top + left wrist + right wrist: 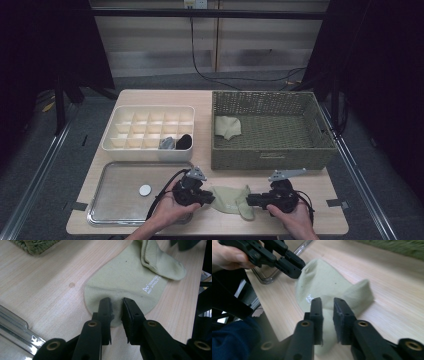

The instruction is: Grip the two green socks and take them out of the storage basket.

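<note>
Pale green cloth marks the middle of the work: in the high view a sock (229,198) lies flat on the wooden table (330,187), at the near edge, in front of the wicker basket (272,156). The left gripper (206,198) meets the sock's left end and the right gripper (251,200) its right end, each held in a hand. Left of the sock sits a metal tray (120,200) with a small white disc (145,190) on it; behind the tray, farther from the sock, stands a cream divided box (150,135) with a grey item and a black item in its front cells. A second sock (228,126) lies inside the basket. In the left gripper view the jaws stand a little apart, tips down on the rounded end of the sock (130,280), a small ridge of cloth between them; whether the pads press on it I cannot tell. In the right gripper view the jaws also stand slightly apart over the sock (324,285), cloth showing through the gap, apparently not clamped, while the other gripper (297,271) touches the sock's far edge.
</note>
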{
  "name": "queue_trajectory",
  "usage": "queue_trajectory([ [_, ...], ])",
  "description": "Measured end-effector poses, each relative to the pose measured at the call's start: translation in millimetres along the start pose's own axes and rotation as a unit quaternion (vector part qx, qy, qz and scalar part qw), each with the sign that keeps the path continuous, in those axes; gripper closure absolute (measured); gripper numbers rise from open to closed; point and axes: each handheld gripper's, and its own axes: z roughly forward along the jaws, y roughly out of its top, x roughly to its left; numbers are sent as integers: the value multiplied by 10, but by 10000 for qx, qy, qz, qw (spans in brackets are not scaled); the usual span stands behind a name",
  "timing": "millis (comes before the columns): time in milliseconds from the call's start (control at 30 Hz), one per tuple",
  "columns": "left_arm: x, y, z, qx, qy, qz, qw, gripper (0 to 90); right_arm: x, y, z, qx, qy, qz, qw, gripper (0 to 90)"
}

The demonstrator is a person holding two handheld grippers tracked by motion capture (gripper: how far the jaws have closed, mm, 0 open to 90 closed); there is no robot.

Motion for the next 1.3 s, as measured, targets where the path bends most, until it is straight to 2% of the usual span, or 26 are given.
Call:
queue_trajectory([
  [133,-3,-8,-2,-21,-29,-81,10000,776,-8,34,183,222,-131,55,9997,687],
  [167,-8,-10,1,-40,30,-89,9999,776,-7,43,209,254,-158,60,9995,674],
  [200,1,-17,8,-116,-84,-117,9998,775,-4,54,232,269,-155,31,9995,658],
  [233,1,-18,9,-122,-88,-125,9998,776,6,73,252,254,-193,8,9995,631],
  [267,0,-18,10,-130,-97,-139,9998,775,12,90,268,242,-231,-15,9994,627],
  [300,-8,-14,2,-65,16,-126,9999,775,18,102,284,268,-265,-36,9993,628],
  [333,0,-18,4,-89,-83,-127,9998,775,22,112,307,299,-299,-75,9991,619],
  [400,-1,-17,2,-73,-94,-135,9998,772,22,117,345,287,-306,-121,9990,620],
  [433,-5,-16,1,-57,-3,-134,9999,772,24,121,347,303,-339,-143,9989,629],
  [467,8,-19,0,-62,-111,-125,9998,772,24,121,350,313,-368,-183,9987,644],
  [500,2,-18,0,-60,-31,-130,9999,772,18,114,353,281,-372,-194,9987,671],
  [567,11,-20,1,-78,-112,-136,9998,772,8,101,353,251,-489,-203,9983,761],
  [600,4,-18,0,-64,-35,-132,9999,772,0,98,353,215,-507,-154,9984,796],
  [633,7,-20,1,-77,-99,-127,9998,772,-16,92,349,195,-523,-88,9984,827],
  [667,3,-18,-2,-42,-9,-74,10000,772,-27,89,345,183,-492,-49,9986,860],
  [700,3,-18,-1,-46,-15,-93,9999,772,-35,87,338,176,-495,-82,9986,900],
  [733,4,-19,0,-66,-41,-120,9999,772,-36,85,335,171,-554,-54,9983,900],
  [767,12,-21,3,-97,-136,-144,9998,773,-51,83,333,187,-478,-11,9987,900],
  [833,15,-23,5,-112,-159,-133,9997,773,-62,88,304,115,-419,57,9990,900],
  [900,1,-20,0,-74,-22,-120,9999,772,-72,96,243,-5,-357,86,9993,900],
  [967,1,-20,-1,-67,-16,-106,9999,771,-74,92,209,-120,-297,107,9994,900],
  [1033,2,-20,-2,-57,-15,-90,9999,771,-46,85,220,-120,-249,140,9995,860],
  [1067,1,-20,0,-72,-28,-121,9999,770,-31,88,244,-70,-197,79,9998,843],
  [1100,6,-22,1,-94,-124,-145,9998,768,-13,95,269,-31,-194,26,9998,809],
  [1233,14,-24,6,-122,-167,-146,9997,768,7,149,352,35,-254,-22,9997,712],
  [1300,13,-21,-1,-68,-77,-133,9999,768,2,161,375,43,-271,-8,9996,690],
])
